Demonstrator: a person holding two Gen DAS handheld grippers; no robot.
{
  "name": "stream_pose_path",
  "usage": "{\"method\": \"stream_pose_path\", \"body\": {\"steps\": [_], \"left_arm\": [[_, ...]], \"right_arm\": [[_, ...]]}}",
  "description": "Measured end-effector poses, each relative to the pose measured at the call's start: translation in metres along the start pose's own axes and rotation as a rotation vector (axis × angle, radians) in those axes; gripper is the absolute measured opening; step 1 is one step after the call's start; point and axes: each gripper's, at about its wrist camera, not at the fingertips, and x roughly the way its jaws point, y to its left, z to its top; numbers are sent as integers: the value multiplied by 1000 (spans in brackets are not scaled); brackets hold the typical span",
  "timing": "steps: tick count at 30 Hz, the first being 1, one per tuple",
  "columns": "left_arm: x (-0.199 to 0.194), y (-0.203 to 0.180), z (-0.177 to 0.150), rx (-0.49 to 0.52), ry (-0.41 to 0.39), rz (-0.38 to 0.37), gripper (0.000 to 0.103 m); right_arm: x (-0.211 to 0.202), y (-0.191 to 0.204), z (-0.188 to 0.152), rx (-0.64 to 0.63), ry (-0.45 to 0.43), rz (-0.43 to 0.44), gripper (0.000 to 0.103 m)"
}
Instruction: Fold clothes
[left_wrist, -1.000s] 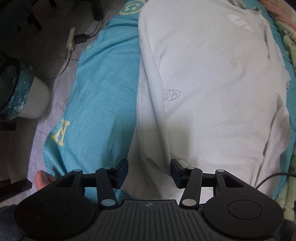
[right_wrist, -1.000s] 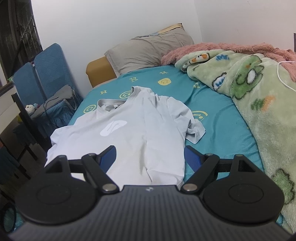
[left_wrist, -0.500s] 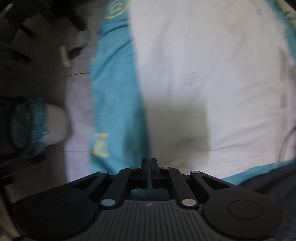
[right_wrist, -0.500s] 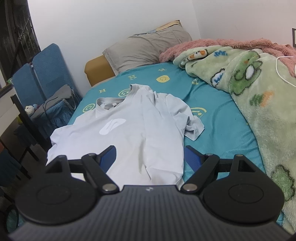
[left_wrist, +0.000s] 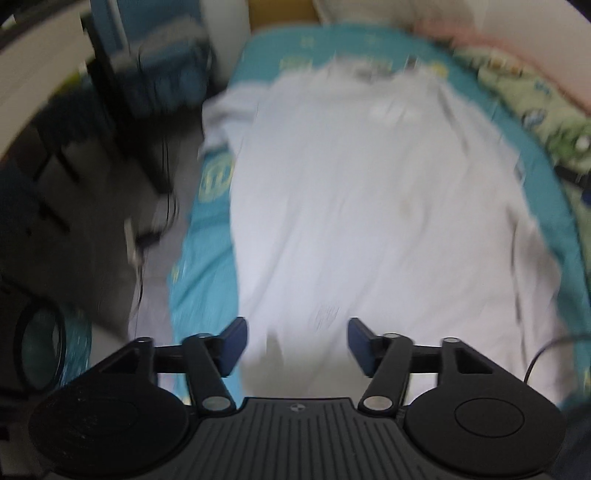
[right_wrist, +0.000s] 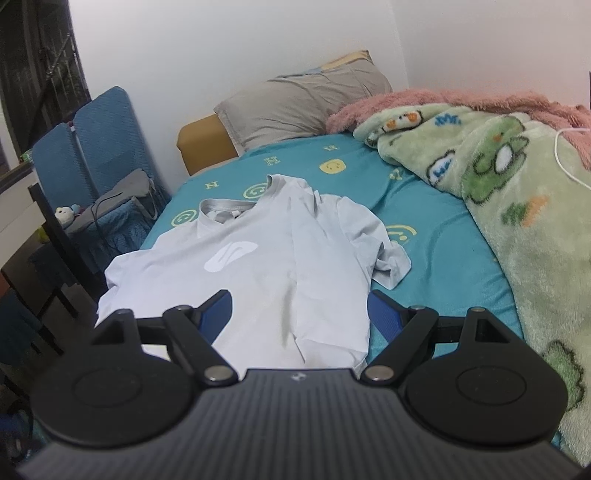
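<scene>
On the teal bed sheet (right_wrist: 443, 258), a white T-shirt (right_wrist: 280, 266) lies spread, unfolded. My left tongs (left_wrist: 295, 341) are opening, nothing between them; my right tongs (right_wrist: 299, 314) hang wide and empty. Folding has not begun, I judge: next, grip a sleeve edge.

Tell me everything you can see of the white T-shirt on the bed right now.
The white T-shirt lies front up on the teal smiley-print sheet, collar toward the pillow. It looks like thin, soft knit, with a ribbed neckband, a paler chest logo and a lengthwise crease. The sleeve nearer the green blanket is crumpled; the other reaches the bed's edge. Neither open gripper touches it; the left one's jaws are opening with nothing between them.
</scene>
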Motion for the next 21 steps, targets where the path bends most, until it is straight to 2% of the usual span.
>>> {"method": "stream_pose_path", "body": {"steps": [1,3,5,7,8,9,12,15,16,17,20,21], "left_arm": [[-2,-7,4,-2,-56,0,80],[-7,-23,12,-9,-160,1,86],[-8,-37,18,-26,-242,10,89],[5,-42,13,-49,-309,27,96],[16,-41,8,-62,-334,37,97],[26,-41,2,-75,-360,46,97],[63,-30,-15,-106,-341,14,97],[64,-29,-25,-65,-347,11,97],[62,-30,-27,-53,-350,20,97],[59,-30,-28,-48,-355,26,97],[59,-26,-33,-78,-344,16,98],[60,-24,-33,-93,-333,9,98]], "right_arm": [[-1,1,0,-6,-7,4,82],[-4,3,0,-20,-21,13,82],[-5,4,0,-34,-32,26,81],[-6,8,-1,-51,-41,45,81],[-6,10,0,-59,-45,51,72],[-5,12,0,-69,-45,55,69],[-3,17,0,-89,-56,69,68],[-2,14,4,-69,-78,105,68],[-1,11,8,-51,-91,117,75],[0,7,11,-33,-104,128,91],[11,-7,26,36,-128,137,90],[22,-16,32,77,-110,145,90]]}}
